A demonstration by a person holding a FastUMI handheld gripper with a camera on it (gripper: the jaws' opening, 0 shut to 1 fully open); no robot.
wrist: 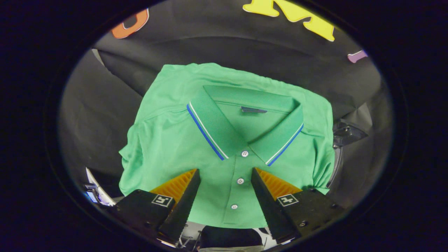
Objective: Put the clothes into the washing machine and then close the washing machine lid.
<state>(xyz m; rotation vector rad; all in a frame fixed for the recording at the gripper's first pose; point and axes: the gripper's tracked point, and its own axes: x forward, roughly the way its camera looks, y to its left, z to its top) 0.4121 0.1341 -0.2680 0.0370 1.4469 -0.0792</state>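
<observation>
Polo shirt point(196, 147), green, folded, lies flat and square-on under the gripper point(225, 175). Fingers spread wide, one each side of the button placket point(239, 181), nothing between them but the cloth beneath. Cannot tell whether the tips touch the fabric or hang just above it. No grip yet.

Likely reason for the pose: straddling the placket puts the fingers over the middle of the fold, where several layers stack, so closing there should pinch a thick ridge of cloth and lift the shirt in one bundle. A judgement only; thin knit may slip, and the outer folds could fall open once raised.

Collar point(210, 122) lies just beyond the fingertips, spread open, trimmed with blue and white stripes at its edge. Three white buttons run down the placket; the middle one sits between the fingers. A small dark tag point(253, 110) shows inside the neck. Sleeves are tucked under at both sides, the left one bulging slightly outward.

Shirt rests on a surface draped in black cloth point(94, 115), creased, which rises behind into the booth wall. A dark curved rim with a hinge-like fitting point(344, 134) shows just past the shirt's right edge, perhaps part of the washing machine; too little shows to be sure. Loading not yet begun.
</observation>
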